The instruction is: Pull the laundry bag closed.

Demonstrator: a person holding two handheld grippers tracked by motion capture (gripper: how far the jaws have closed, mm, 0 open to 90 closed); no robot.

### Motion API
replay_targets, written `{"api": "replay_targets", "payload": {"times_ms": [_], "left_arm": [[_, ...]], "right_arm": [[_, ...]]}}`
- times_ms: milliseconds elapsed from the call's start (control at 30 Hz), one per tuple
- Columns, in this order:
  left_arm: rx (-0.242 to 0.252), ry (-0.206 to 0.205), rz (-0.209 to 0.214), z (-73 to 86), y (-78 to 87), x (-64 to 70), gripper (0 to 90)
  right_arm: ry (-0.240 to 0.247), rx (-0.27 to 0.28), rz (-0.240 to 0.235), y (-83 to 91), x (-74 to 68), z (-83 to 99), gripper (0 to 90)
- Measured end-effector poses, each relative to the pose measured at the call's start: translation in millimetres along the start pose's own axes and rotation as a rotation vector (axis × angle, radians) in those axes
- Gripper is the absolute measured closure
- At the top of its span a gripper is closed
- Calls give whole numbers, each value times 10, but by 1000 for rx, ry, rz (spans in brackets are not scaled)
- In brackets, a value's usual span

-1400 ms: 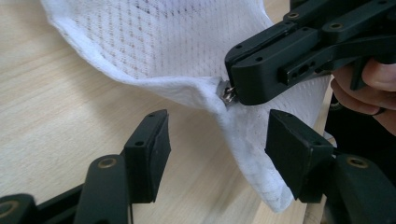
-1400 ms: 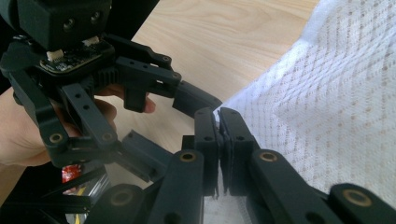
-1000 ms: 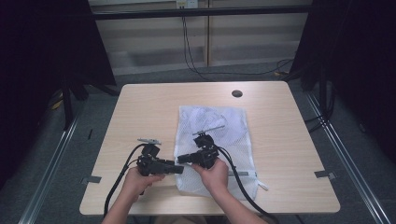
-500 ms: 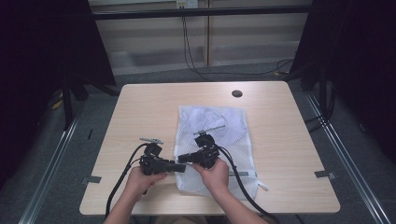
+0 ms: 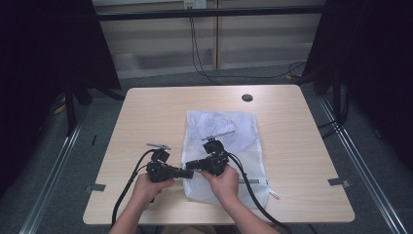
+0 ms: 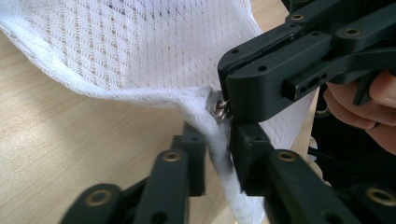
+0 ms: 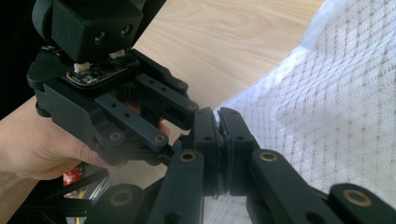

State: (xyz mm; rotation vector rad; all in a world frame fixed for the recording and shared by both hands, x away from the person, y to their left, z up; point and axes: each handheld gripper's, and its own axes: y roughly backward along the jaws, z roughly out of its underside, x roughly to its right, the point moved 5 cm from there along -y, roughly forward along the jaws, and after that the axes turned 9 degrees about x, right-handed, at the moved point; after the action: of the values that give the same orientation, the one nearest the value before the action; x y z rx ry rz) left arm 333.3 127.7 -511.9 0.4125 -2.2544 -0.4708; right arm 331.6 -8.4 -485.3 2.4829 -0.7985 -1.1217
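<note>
1. The white mesh laundry bag [image 5: 221, 151] lies flat on the desk [image 5: 146, 112], long side running away from the person, a little right of the middle.
2. Its weave is open and see-through, so the wood shows through it.
3. Its near left edge [image 6: 140, 93] is lifted off the desk, a thick hemmed rim drawn up into a fold.
4. A small metal zipper pull [image 6: 220, 108] sits on that raised rim.
5. A zipper line [image 5: 253, 181] runs along the near end.

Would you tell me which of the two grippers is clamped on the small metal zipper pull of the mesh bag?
The right gripper: its fingers pinch the metal pull, while the left gripper holds the white mesh bag by its edge.
</note>
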Motion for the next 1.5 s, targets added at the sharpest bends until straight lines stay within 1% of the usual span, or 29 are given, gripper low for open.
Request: {"api": "replay_targets", "payload": {"times_ms": [33,67,100,133,200,267,300,367,400,433,567,600,667,700,733,900,933,967,1033,1100,1133,1167,1233,1433,1467,1500], "left_arm": [[-3,-13,-2,-3,10,-9,836],[-6,-8,-3,0,15,0,863],[-2,-5,-5,-1,17,6,868],[-4,-7,-4,-2,20,9,868],[-2,6,-4,-3,20,25,872],[-4,5,-5,-6,30,23,875],[-1,-3,-11,-11,35,16,878],[0,5,-13,-13,40,21,879],[-4,0,-12,-12,40,17,880],[-5,8,-14,-9,38,23,881],[4,15,-6,-17,60,14,883],[7,14,-10,-18,65,8,883],[12,22,-11,-20,72,7,883],[9,18,-8,-21,74,2,883],[8,25,-3,-19,71,9,883],[4,31,-3,-15,59,11,883],[4,33,-1,-15,65,9,883],[9,39,-6,-16,68,9,883],[10,37,-4,-16,82,0,883],[14,44,-6,-18,79,1,883],[14,40,-8,-17,78,0,883],[14,40,-10,-18,77,-4,884],[13,42,-6,-19,81,-5,884],[11,50,6,-21,84,3,884],[9,52,4,-20,88,3,884],[10,49,-2,-22,97,-5,884]], "right_arm": [[-4,-2,-1,2,-2,-3,862],[0,-3,-1,6,2,-5,865],[-6,-5,-4,10,3,-5,865],[-6,-5,-4,10,3,-5,865],[-12,-6,-5,21,4,-9,865],[-13,-3,-6,25,3,-11,866],[-19,0,-8,29,2,-15,867],[-23,-2,-8,32,0,-15,867],[-25,-3,-15,32,4,-16,868],[-27,-4,-16,30,11,-16,868],[-15,-5,1,48,41,-17,868],[-29,-4,0,60,50,-19,868],[-31,-1,2,81,73,-20,869],[-35,-4,0,93,76,-17,868],[-42,-5,-5,103,84,-12,869],[-43,-4,-9,107,102,-3,868],[-40,-5,-3,112,108,-2,869],[-38,-5,-2,116,113,0,868],[-39,-6,5,130,127,0,868],[-37,-4,2,140,137,0,868],[-45,-6,3,145,135,1,868],[-37,-5,4,144,138,1,868],[-46,-7,3,146,134,2,868],[-36,-7,-4,155,133,3,869],[-36,-12,6,160,139,4,869],[-36,-12,6,160,139,4,869]]}}
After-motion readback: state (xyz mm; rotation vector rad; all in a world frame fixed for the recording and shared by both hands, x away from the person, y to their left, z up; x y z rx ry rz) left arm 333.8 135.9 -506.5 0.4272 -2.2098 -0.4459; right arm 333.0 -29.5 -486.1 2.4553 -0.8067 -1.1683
